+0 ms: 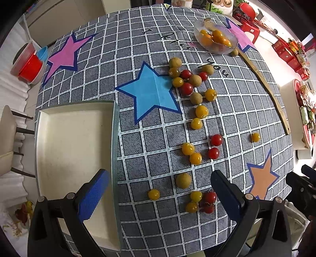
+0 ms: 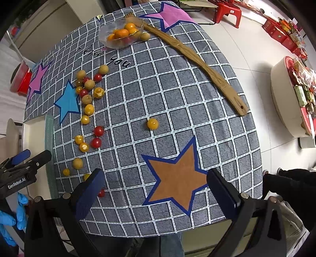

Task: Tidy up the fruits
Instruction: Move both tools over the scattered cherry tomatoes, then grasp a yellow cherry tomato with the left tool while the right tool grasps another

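Many small fruits lie loose on the checked tablecloth: yellow cherry tomatoes [image 1: 187,148], red cherry tomatoes [image 1: 216,140] and brown longans [image 1: 183,180]. A glass bowl [image 1: 227,50] at the far side holds several orange fruits; it also shows in the right wrist view [image 2: 107,42]. A white rectangular tray [image 1: 65,142] sits empty at the left. My left gripper [image 1: 160,189] is open above the near fruits, with a small cluster [image 1: 199,201] between its fingers. My right gripper [image 2: 156,189] is open and empty over the orange star [image 2: 177,176]. One yellow tomato [image 2: 152,124] lies alone mid-table.
A long wooden back scratcher [image 2: 197,63] lies along the right side of the table. Red stools [image 2: 227,11] and a round low table [image 2: 292,94] with packets stand on the floor to the right. A red container [image 1: 29,65] sits beyond the left edge.
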A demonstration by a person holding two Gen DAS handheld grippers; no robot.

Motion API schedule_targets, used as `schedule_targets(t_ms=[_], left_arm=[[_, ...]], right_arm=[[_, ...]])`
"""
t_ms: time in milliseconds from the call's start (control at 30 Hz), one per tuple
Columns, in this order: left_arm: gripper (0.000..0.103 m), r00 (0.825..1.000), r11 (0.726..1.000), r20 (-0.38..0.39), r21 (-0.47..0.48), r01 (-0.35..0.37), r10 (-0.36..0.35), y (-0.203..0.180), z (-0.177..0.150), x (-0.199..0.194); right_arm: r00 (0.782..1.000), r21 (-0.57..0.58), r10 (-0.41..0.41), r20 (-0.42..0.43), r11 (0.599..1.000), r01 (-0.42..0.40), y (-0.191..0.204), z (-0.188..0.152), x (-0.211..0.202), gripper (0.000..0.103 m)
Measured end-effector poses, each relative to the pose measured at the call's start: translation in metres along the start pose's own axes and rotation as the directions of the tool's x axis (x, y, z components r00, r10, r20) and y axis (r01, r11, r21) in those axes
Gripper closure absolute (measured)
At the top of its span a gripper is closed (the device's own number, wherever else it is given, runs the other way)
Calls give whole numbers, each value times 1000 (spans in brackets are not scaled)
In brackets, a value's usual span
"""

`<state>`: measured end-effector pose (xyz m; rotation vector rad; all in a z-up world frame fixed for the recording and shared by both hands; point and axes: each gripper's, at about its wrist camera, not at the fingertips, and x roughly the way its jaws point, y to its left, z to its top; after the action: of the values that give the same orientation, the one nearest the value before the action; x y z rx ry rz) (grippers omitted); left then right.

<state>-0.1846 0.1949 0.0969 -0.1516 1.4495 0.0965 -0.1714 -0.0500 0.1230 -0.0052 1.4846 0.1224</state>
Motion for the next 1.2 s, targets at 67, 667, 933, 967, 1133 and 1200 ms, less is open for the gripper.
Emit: schedule_targets(t_ms=[67,667,933,967,1133,1200], left_arm=[[0,1000,1000,-1,5,-4,4,-1,2,1],[0,999,1000,-47,9,-26,27,0,18,30],[0,999,999,-31,32,-35,36,-2,38,51],[0,999,999,-24,39,-37,38,-2,41,54],[0,999,998,-7,55,-41,42,0,54,68],[0,999,998,-10,55,-39,39,4,56,73]], right_arm=[[1000,8,1,-3,1000,-1,-1,0,1,0],[999,33,-5,-47,999,7,-12,9,25,0],[998,22,-15,-61,1000,16,-13,19,50,0],[998,23,-19,-60,1000,20,-13,20,52,0],[998,16,-23,-56,1000,24,-14,30,69,0],[999,8,-22,-49,1000,22,-13,35,75,0]])
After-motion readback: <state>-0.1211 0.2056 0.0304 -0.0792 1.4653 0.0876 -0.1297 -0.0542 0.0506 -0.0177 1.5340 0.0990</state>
